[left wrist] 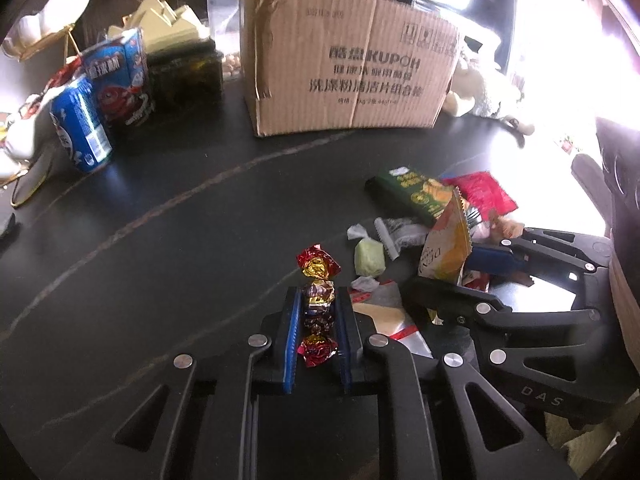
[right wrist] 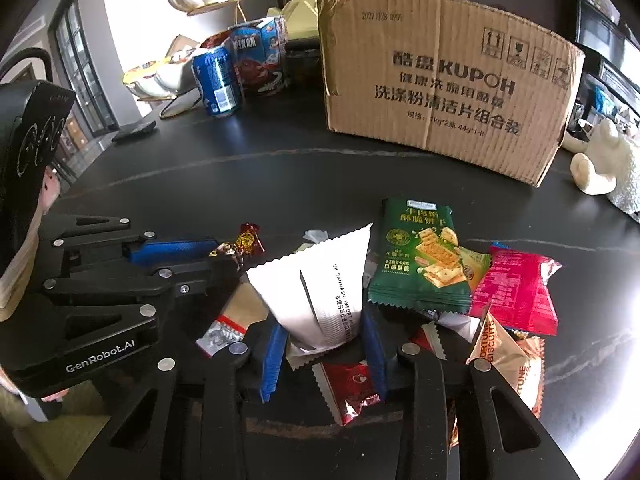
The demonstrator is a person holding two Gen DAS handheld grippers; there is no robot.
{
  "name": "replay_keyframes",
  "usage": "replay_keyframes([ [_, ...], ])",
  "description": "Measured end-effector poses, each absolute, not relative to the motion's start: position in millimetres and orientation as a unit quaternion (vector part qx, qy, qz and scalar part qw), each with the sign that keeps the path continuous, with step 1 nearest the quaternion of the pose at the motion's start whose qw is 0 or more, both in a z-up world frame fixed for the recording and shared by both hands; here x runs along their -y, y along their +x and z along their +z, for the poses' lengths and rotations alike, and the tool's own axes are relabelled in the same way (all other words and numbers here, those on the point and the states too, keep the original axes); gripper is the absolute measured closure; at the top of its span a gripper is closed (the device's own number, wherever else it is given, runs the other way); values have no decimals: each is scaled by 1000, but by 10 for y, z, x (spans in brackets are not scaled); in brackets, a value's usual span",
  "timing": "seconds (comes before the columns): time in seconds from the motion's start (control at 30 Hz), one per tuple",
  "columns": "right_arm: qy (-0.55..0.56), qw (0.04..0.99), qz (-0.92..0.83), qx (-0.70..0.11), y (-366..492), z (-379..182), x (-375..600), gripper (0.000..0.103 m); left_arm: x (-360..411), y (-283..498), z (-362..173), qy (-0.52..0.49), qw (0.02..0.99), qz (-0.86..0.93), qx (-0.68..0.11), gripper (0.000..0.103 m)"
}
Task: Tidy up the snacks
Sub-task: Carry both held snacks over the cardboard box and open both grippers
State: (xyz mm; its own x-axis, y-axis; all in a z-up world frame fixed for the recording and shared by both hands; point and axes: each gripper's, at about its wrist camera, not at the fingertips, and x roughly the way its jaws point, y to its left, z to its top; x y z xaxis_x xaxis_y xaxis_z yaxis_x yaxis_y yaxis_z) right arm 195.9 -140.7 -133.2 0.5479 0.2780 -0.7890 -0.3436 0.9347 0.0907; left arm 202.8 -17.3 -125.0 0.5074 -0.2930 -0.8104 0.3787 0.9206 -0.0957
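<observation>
Snacks: a pile of packets lies on the dark table, in front of the box.
Box: big and brown, standing at the back of the table.
Blue carton: stands left of the box, with a blue can just beside it.
Green pack: lies flat at the back of the pile, next to a red pack.
White pack: stands up on end, squeezed between the blue pads of the right gripper.
Candy: shiny red and gold wrapper, on the table left of the pile, pinched in the middle by the left gripper.
Green sweet: small, lies just right of the candy.
</observation>
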Motion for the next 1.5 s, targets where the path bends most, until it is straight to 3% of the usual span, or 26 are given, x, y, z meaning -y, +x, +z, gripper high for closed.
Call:
replay_keyframes([
  [0.7,-12,923,158,-352,1717,-369,1626,66,299,1691,-216,40,907,-183,-376,85],
  [1.5,1,953,115,-281,2404,528,2026,66,589,2391,617,44,935,-171,-307,85],
])
